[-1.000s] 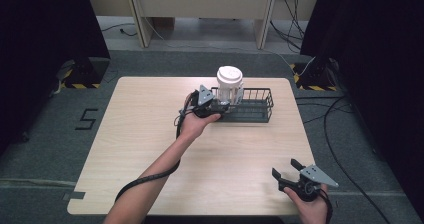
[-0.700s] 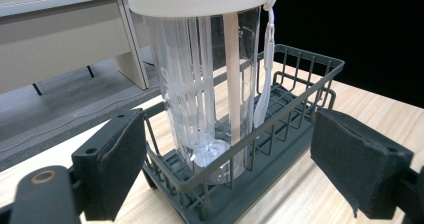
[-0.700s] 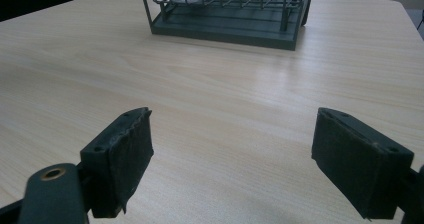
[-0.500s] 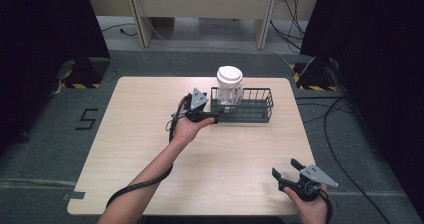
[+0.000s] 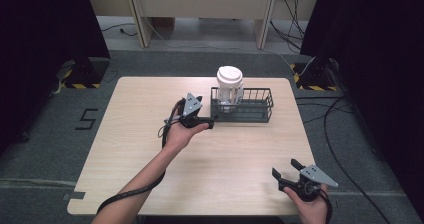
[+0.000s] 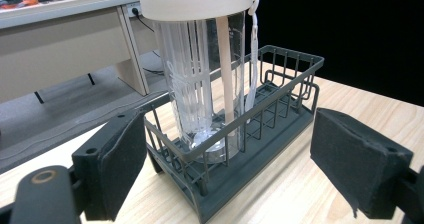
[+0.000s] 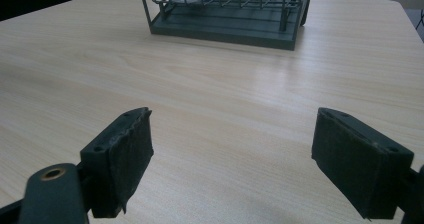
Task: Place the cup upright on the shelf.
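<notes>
Beside the basket (image 5: 243, 109), the left gripper (image 5: 212, 122) has drawn back a little, jaws spread; the cup (image 5: 229, 87) stands in the basket's left end. Right gripper (image 5: 286, 173) unchanged, spread.

The black two-jaw left gripper (image 5: 207, 122) reached mid-table with jaws spread, while the matching right gripper (image 5: 286, 174) hovered open near the table's front right corner.

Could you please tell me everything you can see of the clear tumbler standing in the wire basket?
The tumbler is a tall, clear, ribbed cup that looks like plastic, capped by a cream lid, with a pale straw inside and a thin white strap hanging from the lid. It stands upright at the left end of the dark wire basket, its base resting on the basket floor. It looks empty.
</notes>
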Available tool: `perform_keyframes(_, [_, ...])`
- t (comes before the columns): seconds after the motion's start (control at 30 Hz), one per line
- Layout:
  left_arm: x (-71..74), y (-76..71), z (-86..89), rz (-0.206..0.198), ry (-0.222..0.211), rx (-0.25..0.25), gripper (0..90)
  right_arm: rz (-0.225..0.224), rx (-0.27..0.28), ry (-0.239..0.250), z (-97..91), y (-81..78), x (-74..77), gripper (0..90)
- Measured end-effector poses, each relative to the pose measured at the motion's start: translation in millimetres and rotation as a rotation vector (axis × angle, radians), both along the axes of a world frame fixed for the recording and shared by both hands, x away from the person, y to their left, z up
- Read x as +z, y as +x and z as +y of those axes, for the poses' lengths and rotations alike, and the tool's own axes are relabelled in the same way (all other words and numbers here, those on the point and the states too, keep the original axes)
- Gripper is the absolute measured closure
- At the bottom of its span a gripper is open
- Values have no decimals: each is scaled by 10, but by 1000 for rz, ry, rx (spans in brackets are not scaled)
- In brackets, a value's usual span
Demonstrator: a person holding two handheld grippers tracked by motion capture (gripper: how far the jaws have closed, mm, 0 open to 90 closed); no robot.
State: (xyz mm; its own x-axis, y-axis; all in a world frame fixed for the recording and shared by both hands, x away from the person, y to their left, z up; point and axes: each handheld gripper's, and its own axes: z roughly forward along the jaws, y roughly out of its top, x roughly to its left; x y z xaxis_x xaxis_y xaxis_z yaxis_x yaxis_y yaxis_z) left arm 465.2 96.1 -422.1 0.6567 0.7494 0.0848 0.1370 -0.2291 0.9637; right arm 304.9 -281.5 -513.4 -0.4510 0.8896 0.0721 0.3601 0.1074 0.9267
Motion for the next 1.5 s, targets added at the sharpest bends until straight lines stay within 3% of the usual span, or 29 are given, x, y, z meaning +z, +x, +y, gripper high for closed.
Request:
perform_keyframes(0.93, [-122,-380,451,-2,-9,7,147,2,-3,-1,3,-2,0,172])
perform_keyframes(1.3, [-216,-581,712,0,-8,33,147,0,-6,-4,6,-3,0,172])
perform_keyframes(1.5, [-346,-728,877,21,-12,51,147,0,-8,-3,3,-6,1,171])
